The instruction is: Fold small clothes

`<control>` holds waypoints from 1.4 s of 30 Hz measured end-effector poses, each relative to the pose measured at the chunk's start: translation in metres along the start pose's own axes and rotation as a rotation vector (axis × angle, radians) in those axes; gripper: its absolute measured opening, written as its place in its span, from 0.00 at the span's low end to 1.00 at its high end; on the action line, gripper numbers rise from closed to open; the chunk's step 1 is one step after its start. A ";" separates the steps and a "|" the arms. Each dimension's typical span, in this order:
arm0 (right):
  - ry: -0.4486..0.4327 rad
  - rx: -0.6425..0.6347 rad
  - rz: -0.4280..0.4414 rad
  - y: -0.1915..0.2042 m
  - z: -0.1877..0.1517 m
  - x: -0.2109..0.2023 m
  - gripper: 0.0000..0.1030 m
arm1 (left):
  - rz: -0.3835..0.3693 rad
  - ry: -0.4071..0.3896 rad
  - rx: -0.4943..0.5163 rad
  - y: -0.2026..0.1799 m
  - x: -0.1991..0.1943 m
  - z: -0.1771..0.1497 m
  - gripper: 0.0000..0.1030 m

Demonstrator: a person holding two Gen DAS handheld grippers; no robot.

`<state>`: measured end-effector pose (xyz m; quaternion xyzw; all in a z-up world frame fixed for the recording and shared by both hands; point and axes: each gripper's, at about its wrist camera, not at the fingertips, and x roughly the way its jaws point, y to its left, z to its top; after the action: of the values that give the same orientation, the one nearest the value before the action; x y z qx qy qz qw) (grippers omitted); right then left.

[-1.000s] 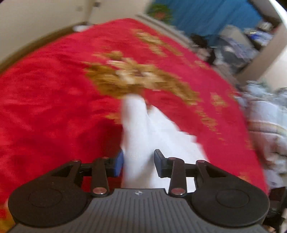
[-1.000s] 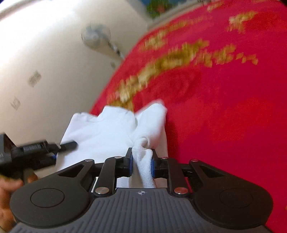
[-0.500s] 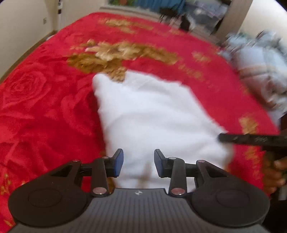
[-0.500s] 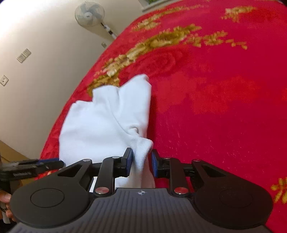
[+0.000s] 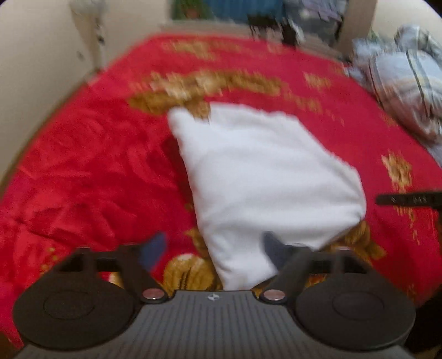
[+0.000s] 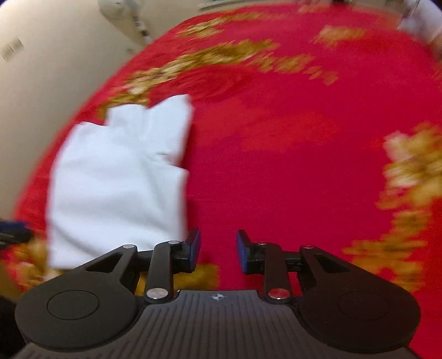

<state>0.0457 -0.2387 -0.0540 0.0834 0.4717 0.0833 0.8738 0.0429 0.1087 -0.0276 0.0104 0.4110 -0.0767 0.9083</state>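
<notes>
A small white garment lies folded flat on the red bedspread. My left gripper hovers at its near corner, jaws opening wide; the corner lies between the fingers but the pads do not press it. In the right wrist view the white garment lies to the left. My right gripper is beside its near right edge, jaws opening, with only red bedspread between them. The right gripper's fingertip pokes in at the left view's right edge.
The red bedspread has gold flower patterns. A heap of pale blue and grey clothes lies at its right edge. A cream wall and a standing fan are off the bed's left side.
Both grippers let go of the white garment, which now lies flat on the bed. The left jaws spread wide and the right jaws parted, clear of the cloth.
</notes>
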 end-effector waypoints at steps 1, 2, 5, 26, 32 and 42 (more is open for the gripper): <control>-0.046 0.003 -0.029 0.003 -0.005 -0.014 0.31 | 0.021 -0.040 -0.006 -0.005 -0.010 -0.002 0.94; -0.078 0.019 -0.027 0.006 -0.008 -0.025 0.31 | 0.045 -0.074 -0.012 -0.013 -0.021 -0.004 1.00; -0.198 0.046 0.010 0.020 -0.023 -0.067 0.53 | 0.115 -0.159 -0.032 -0.041 -0.055 -0.014 1.00; -0.318 -0.232 -0.010 0.101 -0.080 -0.106 0.81 | 0.156 -0.126 -0.139 -0.096 -0.063 -0.051 1.00; -0.309 -0.242 -0.012 0.104 -0.078 -0.100 0.81 | 0.174 -0.127 -0.136 -0.095 -0.057 -0.049 1.00; -0.299 -0.252 -0.017 0.107 -0.076 -0.095 0.81 | 0.174 -0.114 -0.148 -0.090 -0.055 -0.049 1.00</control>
<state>-0.0771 -0.1512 0.0059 -0.0188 0.3230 0.1210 0.9384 -0.0427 0.0310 -0.0154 -0.0255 0.3607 0.0328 0.9318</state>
